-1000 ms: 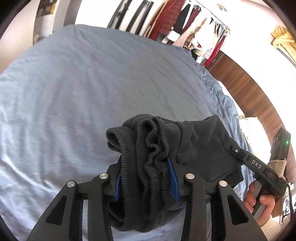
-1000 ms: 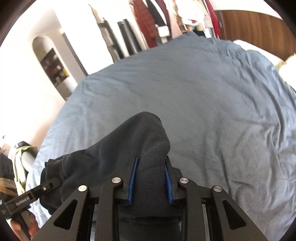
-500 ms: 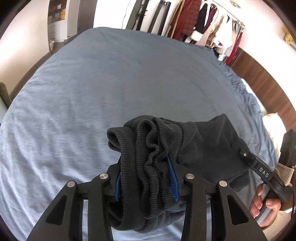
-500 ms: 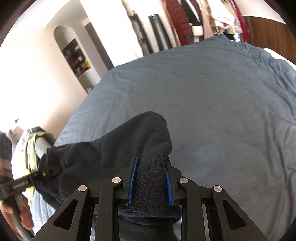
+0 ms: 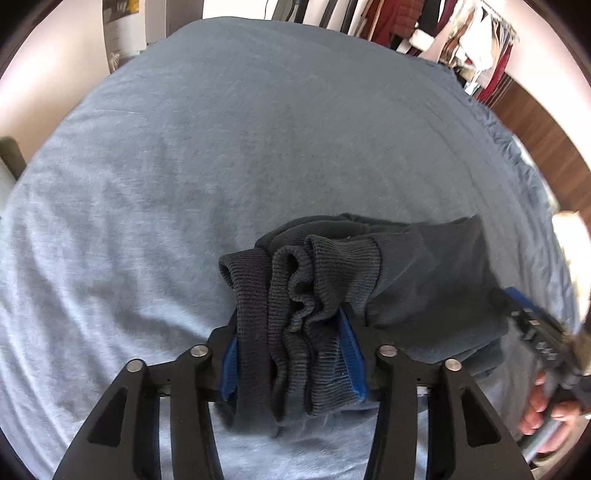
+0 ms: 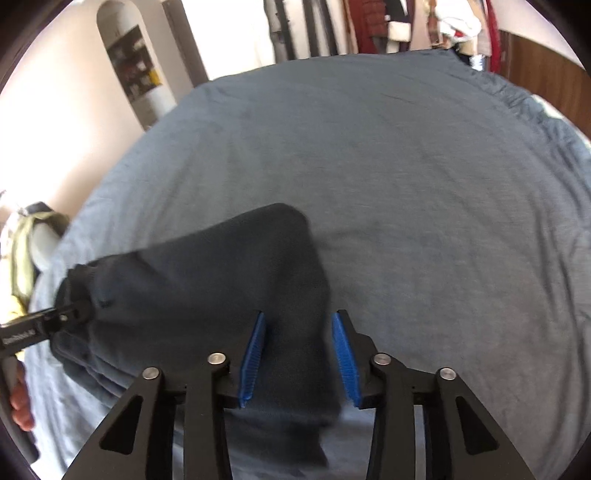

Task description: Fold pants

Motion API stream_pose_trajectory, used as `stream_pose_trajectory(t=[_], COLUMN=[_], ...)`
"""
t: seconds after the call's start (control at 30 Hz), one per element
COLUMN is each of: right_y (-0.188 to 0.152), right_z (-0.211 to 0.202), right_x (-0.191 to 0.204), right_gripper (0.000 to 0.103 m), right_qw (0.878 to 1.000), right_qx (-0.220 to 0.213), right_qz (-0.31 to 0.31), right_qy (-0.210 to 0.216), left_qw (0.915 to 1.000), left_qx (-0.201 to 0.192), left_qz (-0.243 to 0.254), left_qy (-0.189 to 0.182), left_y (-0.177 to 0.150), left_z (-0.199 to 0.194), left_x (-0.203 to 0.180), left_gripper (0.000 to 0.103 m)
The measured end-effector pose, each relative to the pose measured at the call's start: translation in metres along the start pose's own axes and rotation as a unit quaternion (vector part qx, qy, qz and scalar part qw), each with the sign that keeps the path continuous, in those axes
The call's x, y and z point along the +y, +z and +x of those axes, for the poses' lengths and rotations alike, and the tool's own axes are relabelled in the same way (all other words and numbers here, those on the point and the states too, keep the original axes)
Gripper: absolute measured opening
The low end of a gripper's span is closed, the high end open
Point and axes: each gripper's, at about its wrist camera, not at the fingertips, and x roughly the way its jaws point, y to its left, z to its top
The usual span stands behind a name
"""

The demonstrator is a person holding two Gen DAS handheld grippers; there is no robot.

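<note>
Dark grey pants hang folded over the blue bed sheet, stretched between the two grippers. My left gripper has the bunched ribbed band between its blue pads. Its jaws are opening, and the cloth still fills the gap and touches both pads. In the right wrist view the smooth folded end of the pants runs between the pads of my right gripper. Those jaws are opening too, with a slim gap on each side of the cloth. A hand grips the right tool's handle.
The blue sheet spreads wide ahead of both grippers. A clothes rack stands past the bed's far edge, and a wooden headboard on the right. A wall niche with shelves is at the far left.
Both grippers have tipped downward and moved over the bed with the pants. Both pairs of jaws now stand wider, and the right pads have come off the cloth.
</note>
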Motion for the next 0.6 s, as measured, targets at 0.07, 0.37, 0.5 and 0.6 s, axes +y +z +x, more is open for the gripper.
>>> stream_pose_trajectory(t=[0.07,0.37,0.5,0.6], right_y=[-0.005,-0.036,-0.044,-0.044], right_z=[-0.01,-0.016,-0.007,-0.01], right_x=[-0.002,0.005,-0.005,-0.016], right_gripper=[0.054,0.054,0.054,0.054], right_qw=[1.0,0.999,0.998,0.998], right_qx=[-0.005,0.025,0.063,0.062], right_qz=[0.005,-0.02,0.003,0.024], right_qy=[-0.015,-0.043,-0.03,-0.019], left_qw=[0.9995,0.9947,0.9916,0.994], left_qx=[-0.008,-0.049,-0.072,-0.071], left_qz=[0.012,0.033,0.057,0.044], left_qy=[0.03,0.084,0.091,0.07], left_y=[-0.005,-0.014,0.004,0.02], left_z=[-0.008,-0.047,-0.045,-0.028], left_x=[0.001,-0.012,-0.03,-0.033], left_gripper=[0.051,0.057,0.057,0.057])
